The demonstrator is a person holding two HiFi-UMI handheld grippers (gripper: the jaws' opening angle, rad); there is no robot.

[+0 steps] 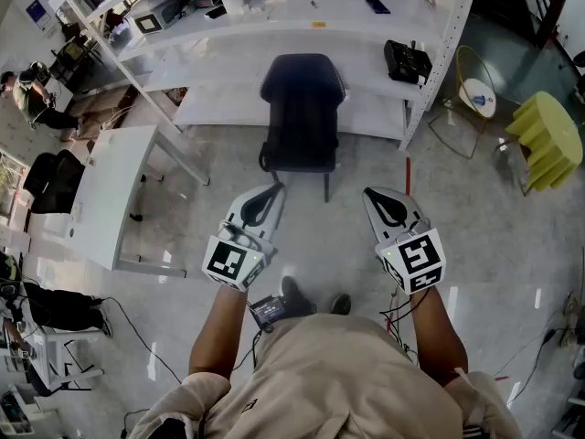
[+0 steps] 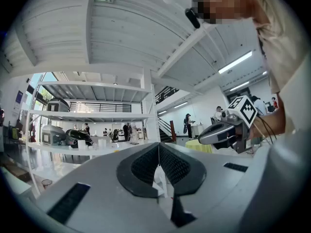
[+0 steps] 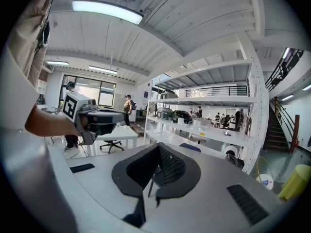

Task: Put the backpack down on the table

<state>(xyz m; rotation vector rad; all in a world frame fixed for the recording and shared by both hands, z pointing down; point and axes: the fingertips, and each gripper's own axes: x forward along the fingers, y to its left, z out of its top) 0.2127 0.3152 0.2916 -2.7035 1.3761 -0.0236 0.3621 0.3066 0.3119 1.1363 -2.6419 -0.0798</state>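
**Backpack.** No view identifies it with certainty. The nearest candidate is a dark blue padded item (image 1: 302,108) straight ahead of both hand-held grippers and clear of them. Whether it is a backpack or a chair cannot be told. Thin dark legs show at its near edge, and it stands on the floor (image 1: 457,227).

**Left hand-held gripper** (image 1: 272,190). Clenched: its 2 jaws meet tip to tip with nothing between them. It points toward the dark blue item. Its marker cube sits at the rear, next to the person's hand.

**Right hand-held gripper** (image 1: 370,193). Also clenched and empty, with the jaws pressed together. It lies beside the left hand-held gripper, apart from it, and faces the same way.

**Surroundings.**
- A white shelf unit (image 1: 274,35) runs beyond the dark blue item, farther from both hand-held grippers.
- 1 black bag-like object (image 1: 407,60) lies on a lower level of the unit, ahead and to the right of the right hand-held gripper. What it is cannot be told.
- A white desk (image 1: 110,190) stands to the left of the left hand-held gripper, well apart from it.
- 2 black chairs (image 1: 55,176) stand beyond that desk.
- A yellow ribbed object (image 1: 548,135) sits far to the right of the right hand-held gripper.
- The person's shoes (image 1: 297,293) rest on the floor behind and between the 2 hand-held grippers.
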